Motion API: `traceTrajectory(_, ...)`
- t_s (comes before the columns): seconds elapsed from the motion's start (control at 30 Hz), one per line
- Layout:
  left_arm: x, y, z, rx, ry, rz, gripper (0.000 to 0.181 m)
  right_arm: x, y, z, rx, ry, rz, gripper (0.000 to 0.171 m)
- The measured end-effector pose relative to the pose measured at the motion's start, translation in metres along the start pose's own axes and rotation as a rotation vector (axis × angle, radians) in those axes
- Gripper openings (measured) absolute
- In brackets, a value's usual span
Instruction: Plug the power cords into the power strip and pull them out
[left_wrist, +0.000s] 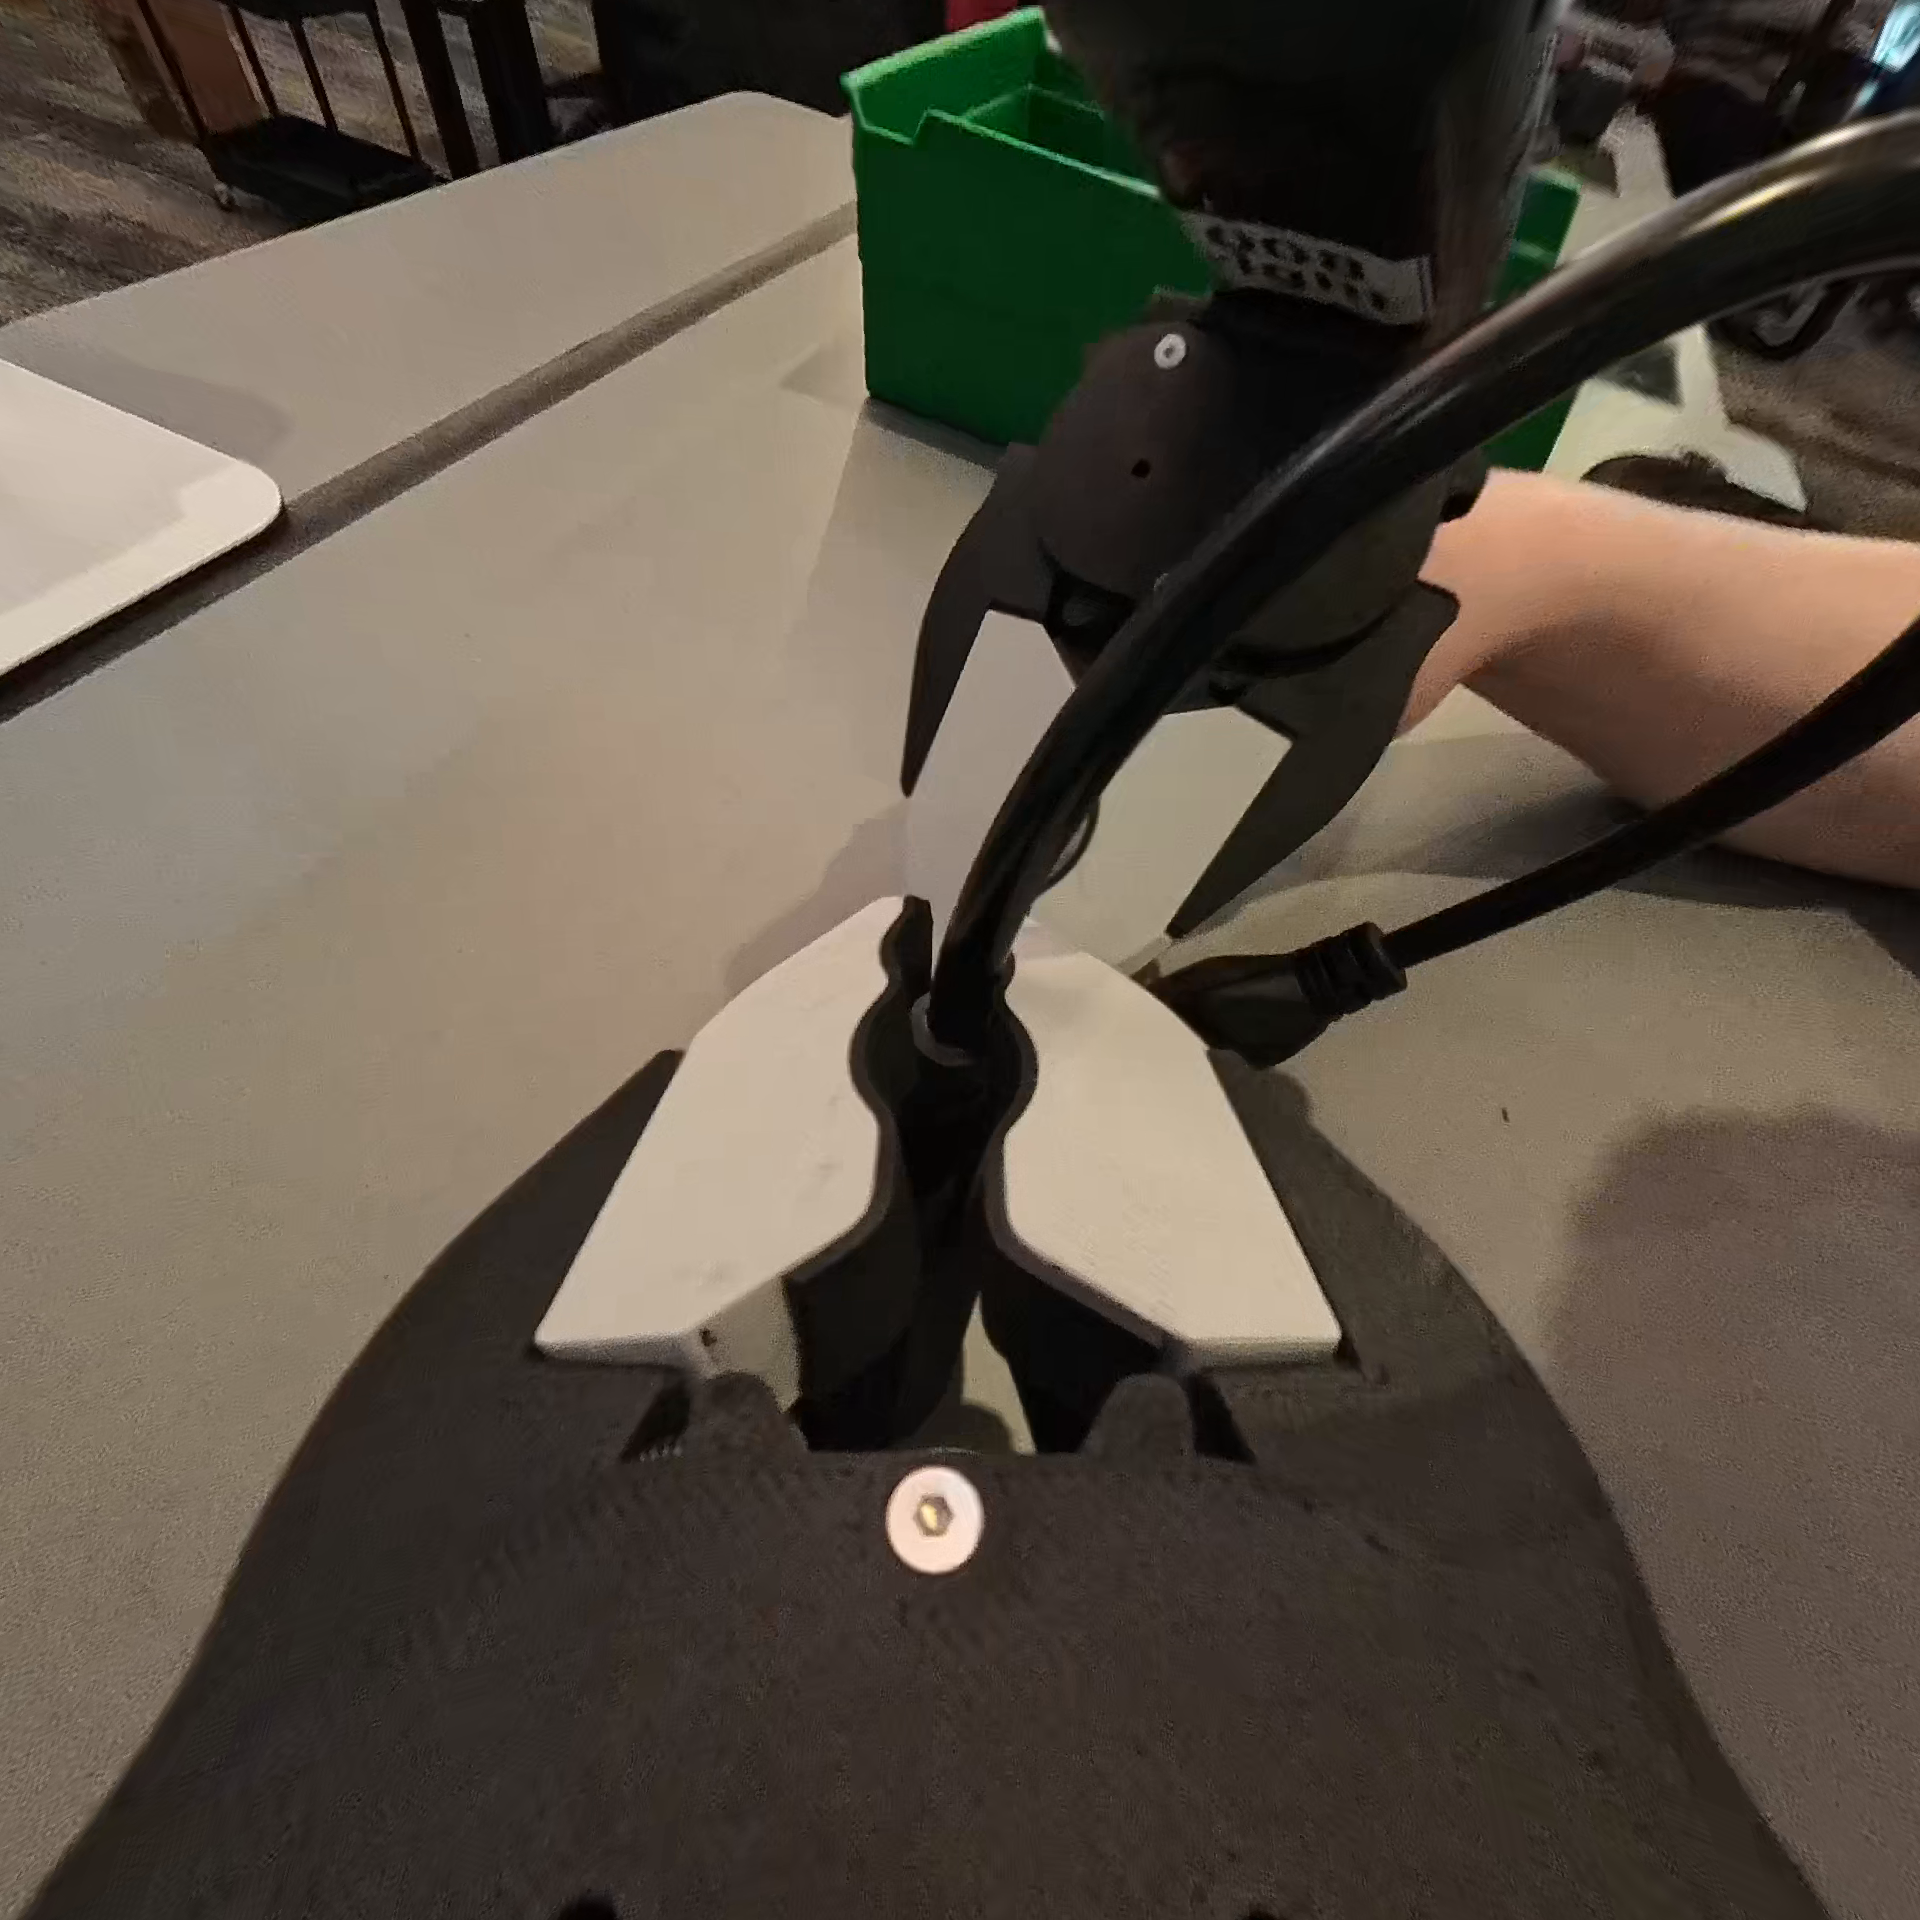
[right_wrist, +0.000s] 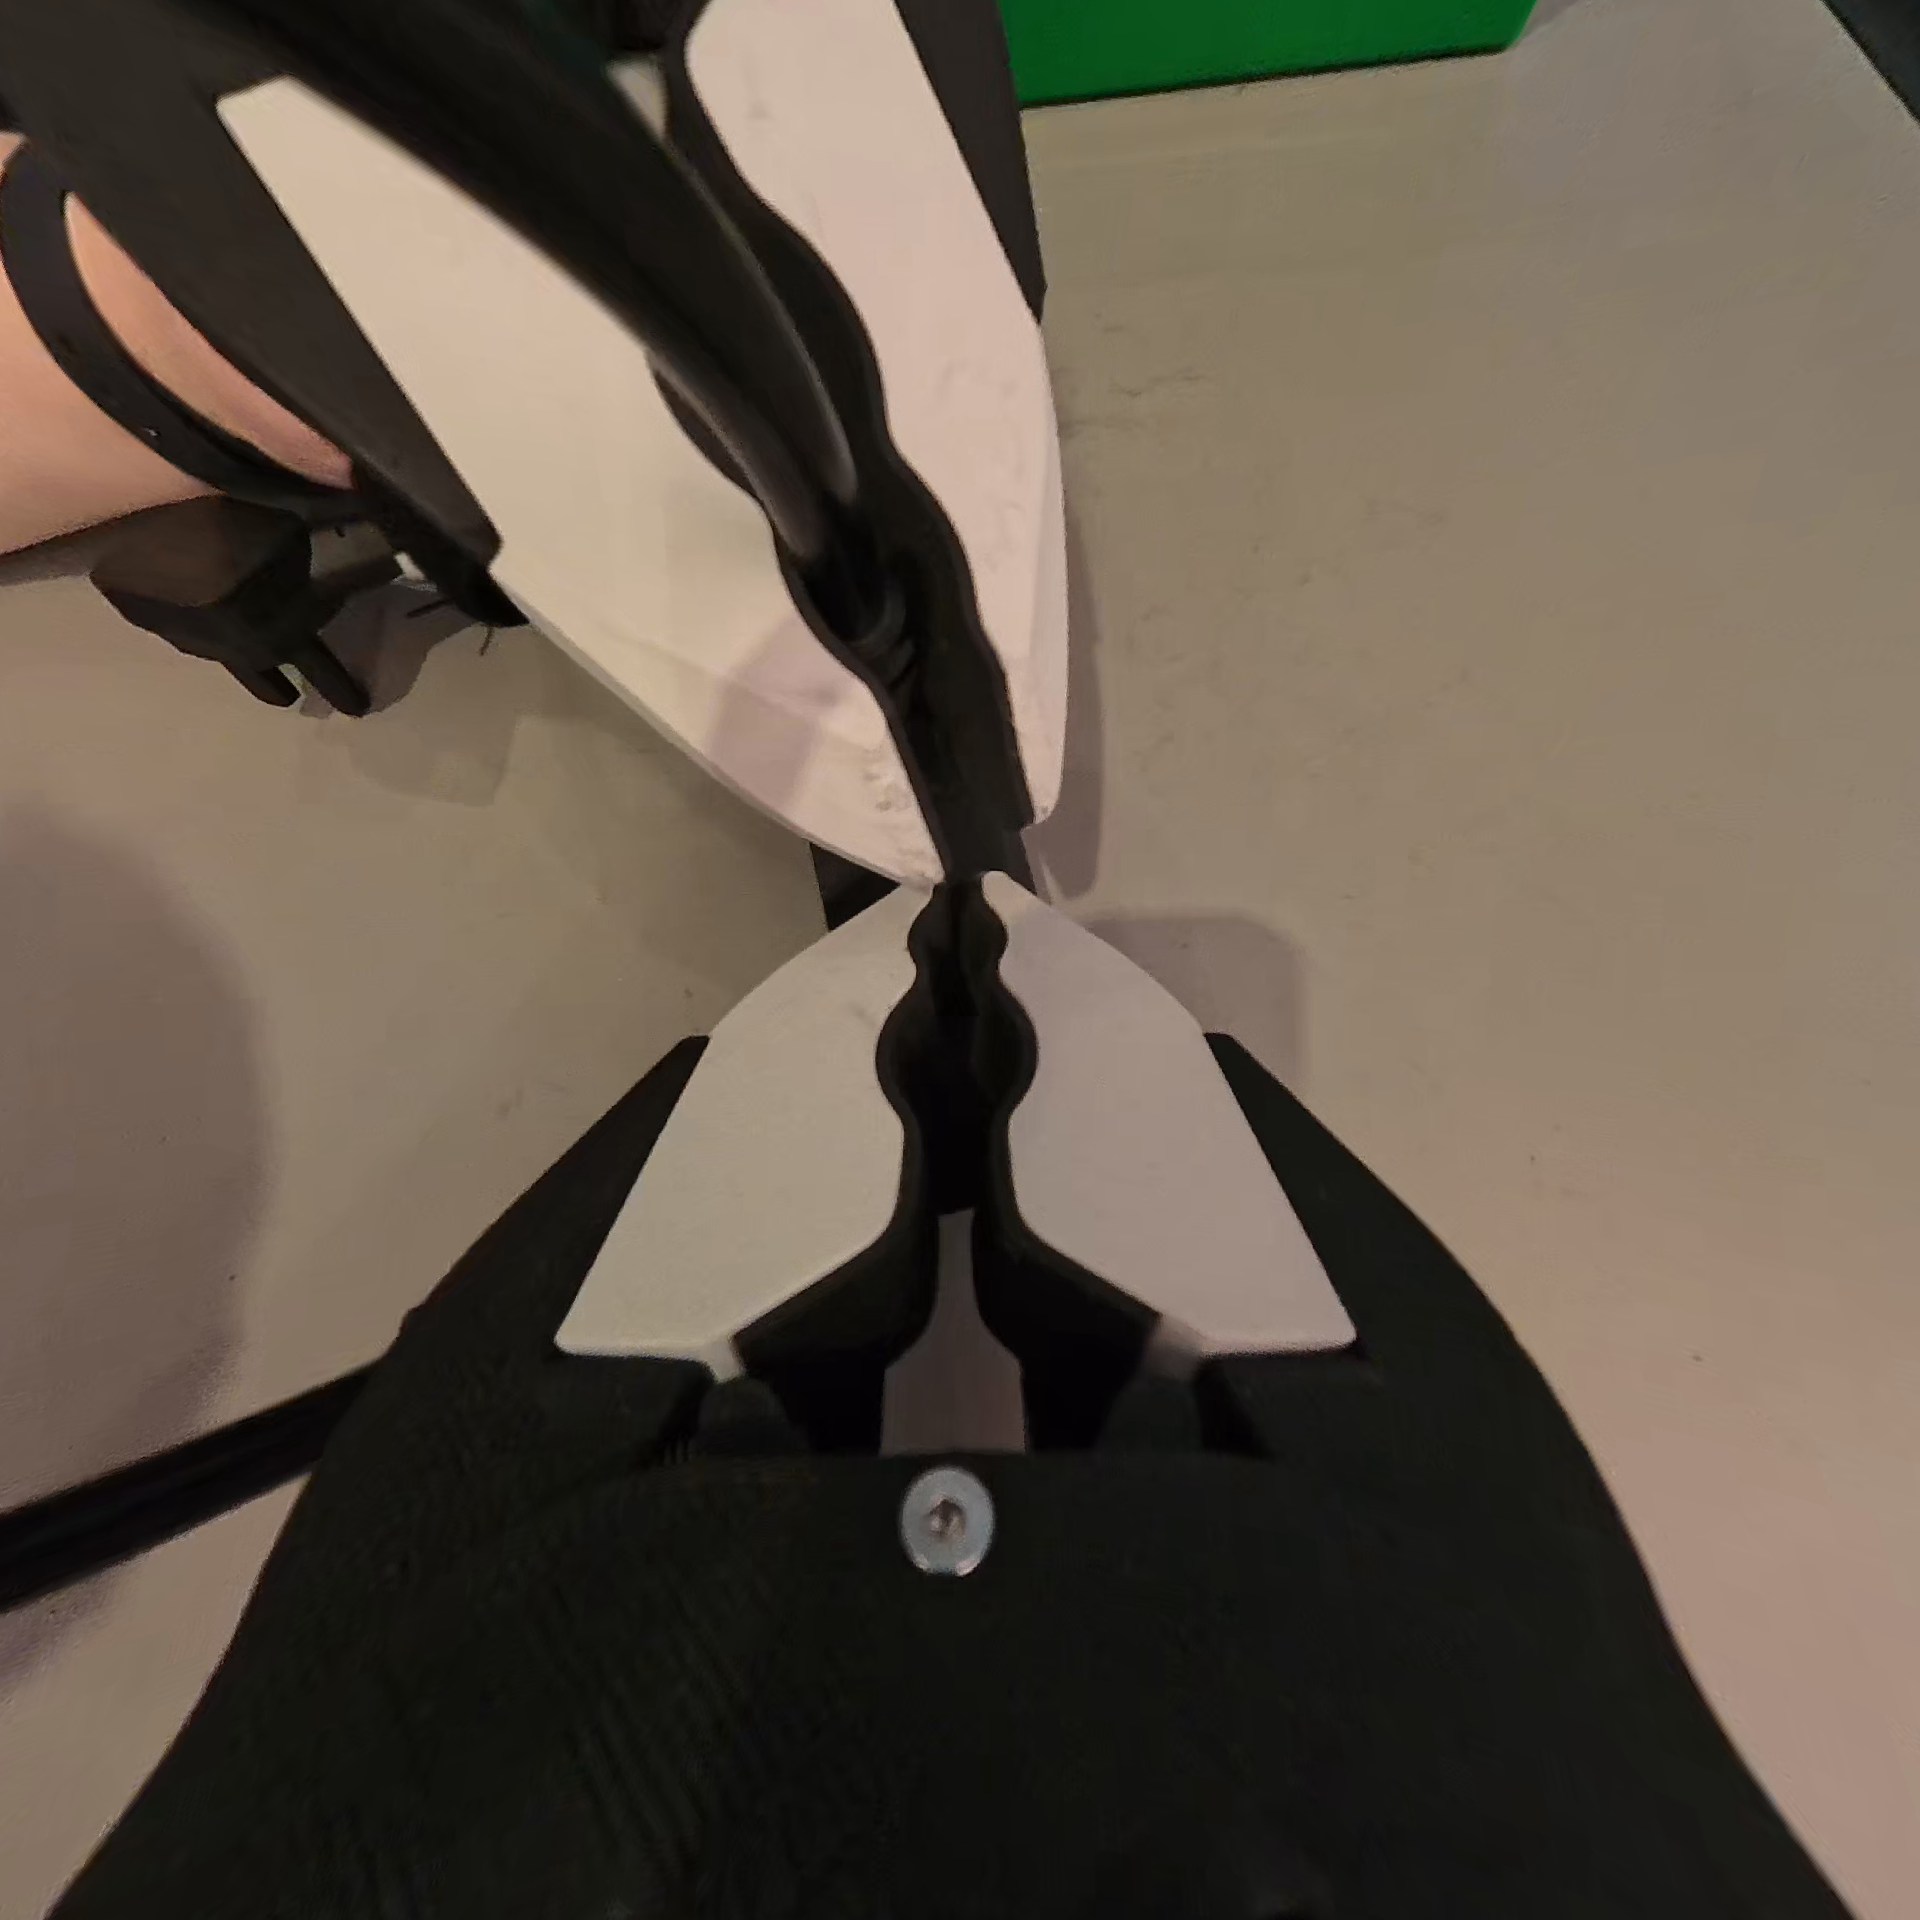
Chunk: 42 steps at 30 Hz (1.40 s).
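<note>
My left gripper (left_wrist: 951, 935) is shut on a black power cord (left_wrist: 1143, 644) at its plug end. The cord rises from between the white fingers (left_wrist: 769, 1164) and arcs away to the right. My right gripper (right_wrist: 966, 899) is shut tip to tip against the left gripper (right_wrist: 966, 842), pinching a thin black end of that cord. In the left wrist view the right gripper (left_wrist: 997, 862) points down from above. A second black plug (left_wrist: 1268, 1003) lies on the table to the right; it also shows in the right wrist view (right_wrist: 260, 613). No power strip is in view.
The grey table (left_wrist: 416, 831) has a seam running across it. A green bin (left_wrist: 987, 260) stands at the back. A white board (left_wrist: 94, 520) lies at the left edge. A person's forearm (left_wrist: 1683, 665) rests on the table at right. Another cord (right_wrist: 156, 1475) crosses the table. Some 5 centimetres of space lies between my two pairs of fingers.
</note>
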<state>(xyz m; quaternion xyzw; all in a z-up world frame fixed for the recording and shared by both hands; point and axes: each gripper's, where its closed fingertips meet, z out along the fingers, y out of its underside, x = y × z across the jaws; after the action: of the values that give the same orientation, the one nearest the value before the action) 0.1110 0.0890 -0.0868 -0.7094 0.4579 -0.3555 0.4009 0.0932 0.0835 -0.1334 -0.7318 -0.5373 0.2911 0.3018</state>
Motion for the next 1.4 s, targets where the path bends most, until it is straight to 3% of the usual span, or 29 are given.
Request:
traceTrajectory(0.07,-0.003,0.005,-0.002,-0.039,-0.034,0.045,0.006,0.001,0.001,0.002,-0.029,0.038,-0.031,0.009)
traceTrajectory(0.2,-0.011,0.005,-0.009,0.067,0.054,-0.206,0.006,0.001,0.003,0.003,-0.042,0.051,-0.017,0.010)
traceTrajectory(0.33,-0.017,0.001,-0.008,0.108,0.050,-0.267,0.005,0.003,0.003,0.003,-0.055,0.082,-0.018,0.011)
traceTrajectory(0.47,-0.018,-0.008,-0.010,0.153,-0.025,-0.115,0.000,0.002,0.003,0.004,-0.053,0.083,-0.023,0.011)
traceTrajectory(0.57,-0.013,-0.008,-0.012,0.187,0.014,-0.121,0.000,0.002,0.003,0.004,-0.041,0.066,-0.020,0.011)
traceTrajectory(0.87,-0.005,-0.007,-0.008,0.136,-0.184,0.125,0.000,-0.002,0.002,0.004,-0.027,0.055,-0.018,0.011)
traceTrajectory(1.0,-0.007,-0.007,-0.006,0.127,-0.191,0.134,0.000,-0.002,0.002,0.005,-0.031,0.066,-0.027,0.011)
traceTrajectory(1.17,-0.020,-0.014,-0.011,0.236,-0.011,-0.187,0.000,0.001,0.002,0.004,-0.035,0.085,0.005,0.010)
traceTrajectory(1.4,-0.015,-0.012,-0.015,0.247,-0.036,-0.117,0.000,0.000,0.003,0.005,-0.018,0.069,-0.002,0.011)
